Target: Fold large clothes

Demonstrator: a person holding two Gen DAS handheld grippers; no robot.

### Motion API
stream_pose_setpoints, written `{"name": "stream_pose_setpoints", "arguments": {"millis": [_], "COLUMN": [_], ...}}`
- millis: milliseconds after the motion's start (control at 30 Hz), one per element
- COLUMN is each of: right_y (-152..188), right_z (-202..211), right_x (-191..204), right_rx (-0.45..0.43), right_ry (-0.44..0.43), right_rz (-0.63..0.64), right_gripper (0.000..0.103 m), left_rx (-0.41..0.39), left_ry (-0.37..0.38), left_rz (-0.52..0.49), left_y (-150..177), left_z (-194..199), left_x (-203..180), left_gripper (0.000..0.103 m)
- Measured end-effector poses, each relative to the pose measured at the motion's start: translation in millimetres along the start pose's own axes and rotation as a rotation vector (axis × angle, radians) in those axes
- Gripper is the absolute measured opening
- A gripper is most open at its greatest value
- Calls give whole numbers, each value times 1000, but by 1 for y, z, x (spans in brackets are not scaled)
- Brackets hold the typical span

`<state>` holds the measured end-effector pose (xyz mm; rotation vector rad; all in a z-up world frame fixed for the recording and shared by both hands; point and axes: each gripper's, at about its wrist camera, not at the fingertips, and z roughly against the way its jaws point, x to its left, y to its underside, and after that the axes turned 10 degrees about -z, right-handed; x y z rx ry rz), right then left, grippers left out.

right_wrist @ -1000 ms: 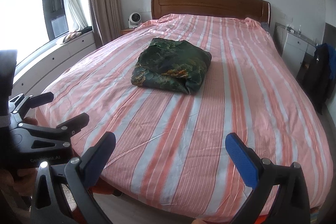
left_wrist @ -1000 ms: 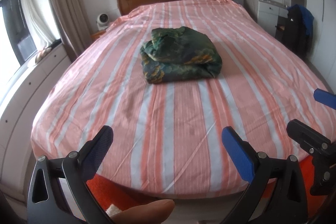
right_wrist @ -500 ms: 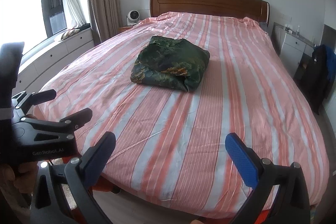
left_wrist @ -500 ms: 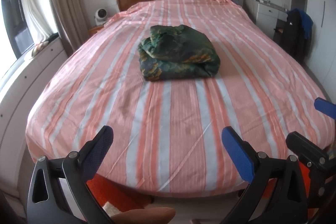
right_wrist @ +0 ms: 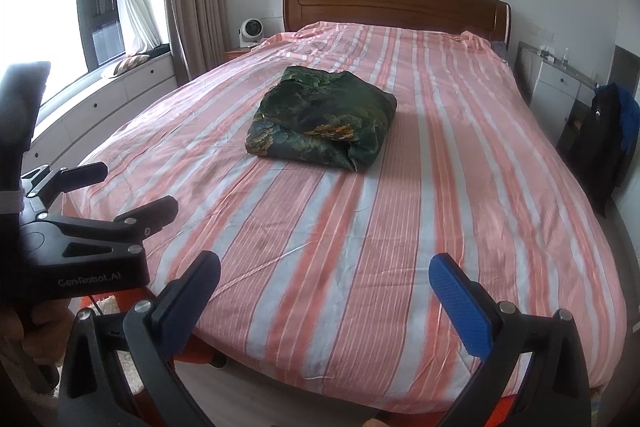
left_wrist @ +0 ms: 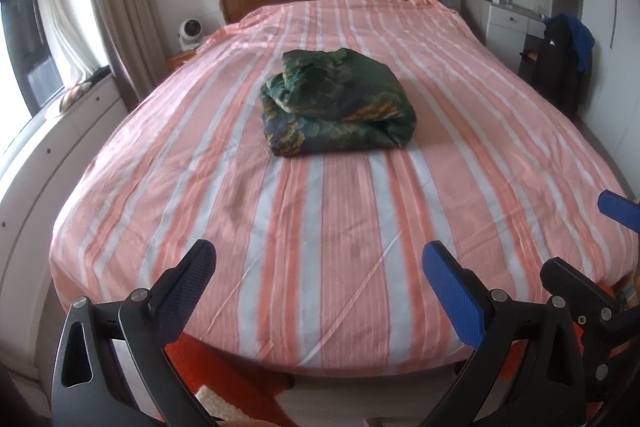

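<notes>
I hold the left gripper point(left_wrist: 318, 275) and right gripper point(right_wrist: 324, 281) at the foot of the pink-and-white striped bed point(left_wrist: 348, 235), both spread wide and empty. The dark green patterned garment point(left_wrist: 336, 107) sits folded mid-mattress, well apart from them. My worry: nudging it could spring the loose, puffy top layer open.

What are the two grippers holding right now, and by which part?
Nothing. The left gripper and the right gripper are both open and empty at the foot of the bed, well short of the folded green garment.
</notes>
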<state>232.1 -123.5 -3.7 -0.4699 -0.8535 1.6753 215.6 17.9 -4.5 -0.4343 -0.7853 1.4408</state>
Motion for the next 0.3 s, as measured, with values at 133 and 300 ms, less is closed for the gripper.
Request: {"name": "stream_pose_setpoints", "arguments": {"millis": [133, 300], "right_y": [1, 2], "right_z": [1, 1], "right_x": [0, 1], "right_rx": [-2, -1], "right_ry": [5, 6], "right_rz": [1, 2], "right_gripper": [103, 103], "left_rx": [3, -12], "left_ry": [-15, -28], "left_rz": [14, 11], "left_y": [2, 3], "left_z": [0, 5], "left_x": [2, 2], "left_gripper": [103, 103]}}
